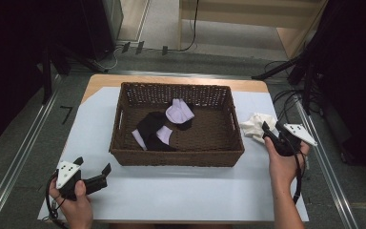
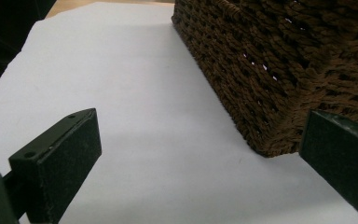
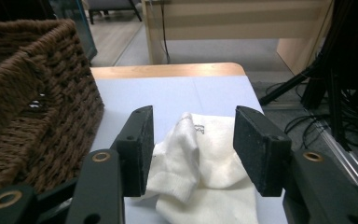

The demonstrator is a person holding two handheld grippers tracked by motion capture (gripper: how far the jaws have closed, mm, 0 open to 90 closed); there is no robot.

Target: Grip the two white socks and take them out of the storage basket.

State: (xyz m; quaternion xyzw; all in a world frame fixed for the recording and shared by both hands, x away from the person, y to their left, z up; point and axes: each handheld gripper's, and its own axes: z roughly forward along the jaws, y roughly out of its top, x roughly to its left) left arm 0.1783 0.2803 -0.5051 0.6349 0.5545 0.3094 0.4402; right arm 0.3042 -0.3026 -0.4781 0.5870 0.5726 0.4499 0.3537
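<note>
White sock's (image 3: 205, 186) near end and basket's (image 3: 37, 112) left part cut off.

A white sock (image 3: 205, 172) lies beside a dark brown woven basket (image 1: 124, 155) holding lilac-and-black socks (image 1: 164, 126).

Soft knit sock (image 3: 200, 158), rough wicker basket (image 3: 37, 102)

A lab: floor rails (image 1: 24, 157), tripod legs (image 1: 276, 71), trailing cables (image 1: 286, 98).
</note>
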